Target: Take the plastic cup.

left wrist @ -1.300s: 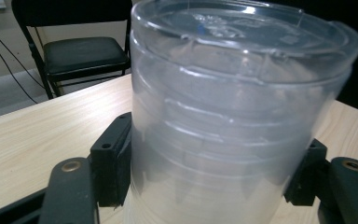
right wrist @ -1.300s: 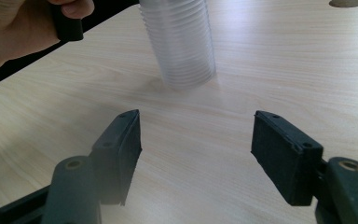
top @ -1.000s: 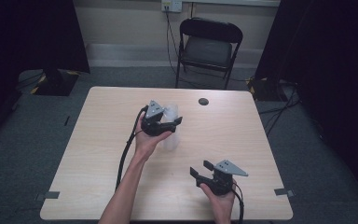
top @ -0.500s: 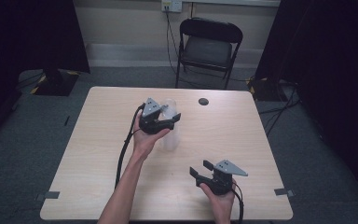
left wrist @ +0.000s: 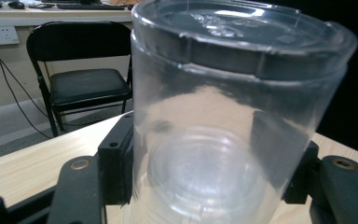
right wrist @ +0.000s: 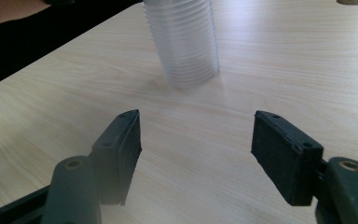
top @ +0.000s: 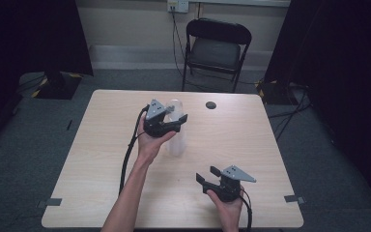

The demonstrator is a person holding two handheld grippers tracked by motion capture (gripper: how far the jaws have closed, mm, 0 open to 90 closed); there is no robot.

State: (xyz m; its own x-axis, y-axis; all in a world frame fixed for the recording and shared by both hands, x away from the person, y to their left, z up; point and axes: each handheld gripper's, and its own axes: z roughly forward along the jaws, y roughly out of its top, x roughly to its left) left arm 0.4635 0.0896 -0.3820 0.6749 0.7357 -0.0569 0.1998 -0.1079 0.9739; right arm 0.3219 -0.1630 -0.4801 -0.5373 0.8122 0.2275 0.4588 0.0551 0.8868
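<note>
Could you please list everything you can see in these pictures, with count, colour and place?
Stack of plastic cups: one stack, clear, upright on the middle of the table, its top between the left gripper's jaws.
Small round disc: one, dark, on the table near its far edge.
Table: one, light wood, centre of the room.
Folding chair: one, black, behind the table's far side.
Wall socket: one, white, on the wall above the chair.
Tape strips: two, grey, on the floor by the table's near corners.
Left gripper: one, black with a grey plate, its jaws have just been closing on the stack's top.
Right gripper: one, black with a grey plate, jaws open, at the table's near edge.
</note>
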